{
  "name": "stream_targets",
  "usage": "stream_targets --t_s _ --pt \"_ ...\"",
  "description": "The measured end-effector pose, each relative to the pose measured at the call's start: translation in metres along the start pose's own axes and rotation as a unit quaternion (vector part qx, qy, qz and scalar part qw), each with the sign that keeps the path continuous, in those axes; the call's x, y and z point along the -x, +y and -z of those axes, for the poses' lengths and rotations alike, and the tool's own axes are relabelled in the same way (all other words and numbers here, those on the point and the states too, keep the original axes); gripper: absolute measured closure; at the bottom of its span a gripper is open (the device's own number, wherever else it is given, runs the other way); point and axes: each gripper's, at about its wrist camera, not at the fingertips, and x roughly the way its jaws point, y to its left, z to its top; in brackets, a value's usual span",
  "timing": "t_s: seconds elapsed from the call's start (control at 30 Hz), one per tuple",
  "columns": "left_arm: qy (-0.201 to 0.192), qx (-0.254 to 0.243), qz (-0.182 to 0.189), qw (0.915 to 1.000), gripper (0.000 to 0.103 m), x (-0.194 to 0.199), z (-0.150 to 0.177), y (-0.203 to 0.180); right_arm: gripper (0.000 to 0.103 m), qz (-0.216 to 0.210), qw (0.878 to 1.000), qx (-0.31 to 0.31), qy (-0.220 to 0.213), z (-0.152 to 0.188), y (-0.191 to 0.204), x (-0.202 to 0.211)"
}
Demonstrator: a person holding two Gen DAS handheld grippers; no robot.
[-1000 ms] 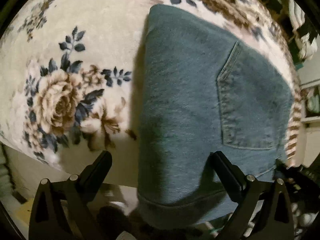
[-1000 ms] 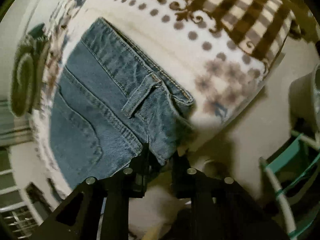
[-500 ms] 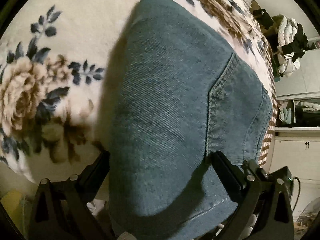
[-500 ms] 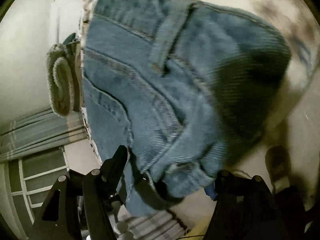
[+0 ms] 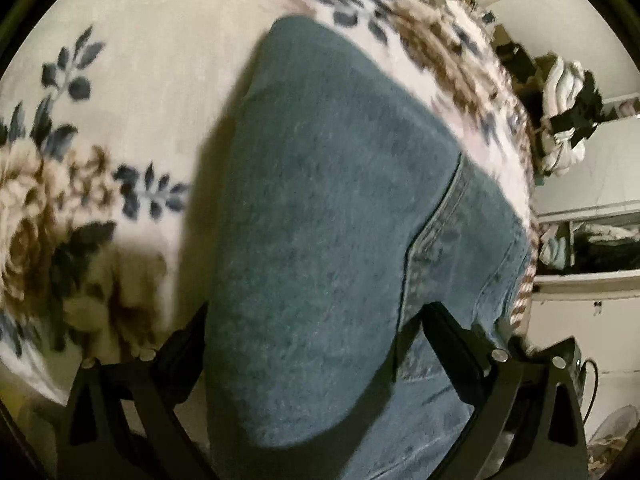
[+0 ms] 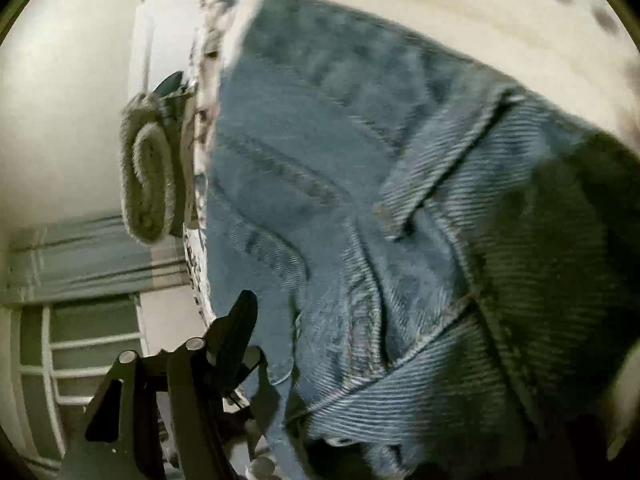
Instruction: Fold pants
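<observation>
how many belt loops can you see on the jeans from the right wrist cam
1. The belt loop runs diagonally across the waistband of the jeans, right of the view's centre. Others may be hidden in the shadowed folds lower right.

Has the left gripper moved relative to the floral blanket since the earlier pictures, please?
Yes. The left gripper has advanced over the jeans: the rose on the blanket has slid left, and the jeans now fill more of the view.

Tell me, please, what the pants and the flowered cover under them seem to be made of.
The pants: blue denim, probably cotton; matte, with diagonal twill ribs, double-stitched seams and a belt loop visible in the right wrist view. The flowered cover: it looks like a soft plush or fleece blanket, cream with printed brown roses and dark blue leaves; its surface appears fuzzy, though blur leaves the exact fabric uncertain.
</observation>
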Motion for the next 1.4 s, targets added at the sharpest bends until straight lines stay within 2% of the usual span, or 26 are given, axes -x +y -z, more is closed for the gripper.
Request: stream_targets --t_s 0.03,0.07,0.1,0.17,0.2,0.27,0.33,0.57,0.7,0.83,1.0,1.1,1.27,1.4 --pt "-0.007 -0.001 0.01 0.9999 0.005 0.002 -0.001 0.002 0.06 0.008 1.0 0.01 0.001 0.002 0.003 0.002" --pt "-0.014 -0.003 0.013 0.9998 0.02 0.005 -0.001 0.003 0.064 0.014 1.0 0.015 0.001 -0.001 0.003 0.0" --pt "-0.02 -0.005 0.011 0.9997 0.027 0.007 -0.002 0.003 0.067 0.012 1.0 0.014 0.003 -0.001 0.0 0.001" --pt "-0.027 -0.008 0.019 0.9994 0.047 0.012 -0.001 0.002 0.07 0.018 1.0 0.013 0.006 -0.001 -0.004 0.001" --pt "-0.034 -0.012 0.021 0.9991 0.053 0.016 0.0 0.001 0.071 0.021 1.0 0.014 0.006 0.0 -0.002 0.001" --pt "-0.045 -0.026 0.024 0.9983 0.072 0.028 0.005 -0.004 0.073 0.034 0.999 0.024 0.005 -0.003 0.015 -0.004" --pt "-0.053 -0.029 0.038 0.9975 0.077 0.041 0.004 -0.011 0.075 0.036 0.999 0.027 0.005 -0.002 0.027 -0.003" --pt "-0.078 -0.03 0.065 0.9944 0.08 0.102 -0.013 -0.046 0.076 0.028 0.999 0.043 0.01 0.003 0.071 0.027" --pt "-0.098 -0.036 0.068 0.9922 0.08 0.146 -0.037 -0.069 0.077 0.018 0.998 0.066 0.014 0.0 0.123 0.039" --pt "-0.129 -0.038 0.08 0.9877 0.08 0.189 -0.072 -0.087 0.077 0.005 0.994 0.105 0.007 -0.011 0.203 0.037" --pt "-0.167 -0.046 0.098 0.98 0.08 0.237 -0.148 -0.103 0.077 -0.011 0.988 0.153 -0.009 -0.036 0.303 0.021" --pt "-0.185 -0.051 0.111 0.9751 0.08 0.256 -0.213 -0.105 0.077 -0.024 0.984 0.173 -0.024 -0.06 0.369 -0.004" --pt "-0.201 -0.054 0.12 0.9707 0.08 0.259 -0.324 -0.093 0.077 -0.039 0.982 0.181 -0.043 -0.109 0.455 -0.071" --pt "-0.202 -0.05 0.123 0.9703 0.08 0.236 -0.398 -0.074 0.077 -0.042 0.98 0.187 -0.047 -0.157 0.496 -0.14"
